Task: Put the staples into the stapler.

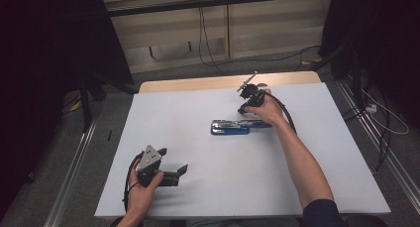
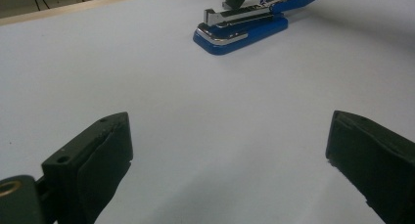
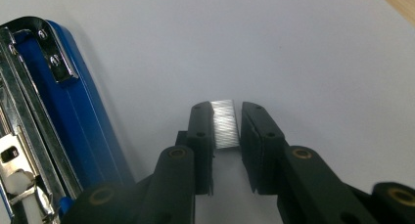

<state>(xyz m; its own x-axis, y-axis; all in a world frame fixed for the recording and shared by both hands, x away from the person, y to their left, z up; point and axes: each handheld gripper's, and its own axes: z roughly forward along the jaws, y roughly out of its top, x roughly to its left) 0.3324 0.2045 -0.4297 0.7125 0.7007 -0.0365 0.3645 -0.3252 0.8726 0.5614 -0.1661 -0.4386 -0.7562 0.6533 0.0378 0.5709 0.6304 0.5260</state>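
A blue and chrome stapler [image 1: 230,127] lies swung open in the middle of the white table top, also seen as the stapler [image 2: 240,26] and the stapler [image 3: 73,111]. Just beyond its right end my right gripper [image 1: 245,108] points down at the table. In the right gripper view the right gripper [image 3: 227,114] is shut on a short silver strip of staples [image 3: 226,123], just right of the stapler's blue arm. My left gripper [image 1: 173,160] rests near the table's front left, open with nothing between its fingers, and the left gripper [image 2: 230,123] faces the stapler from a distance.
The white table top [image 1: 198,197] has a bare wooden strip [image 1: 198,83] along its far edge. Cables [image 1: 208,48] run over the floor behind, and black stands [image 1: 86,93] flank the table. A black cable [image 1: 287,113] trails from the right gripper.
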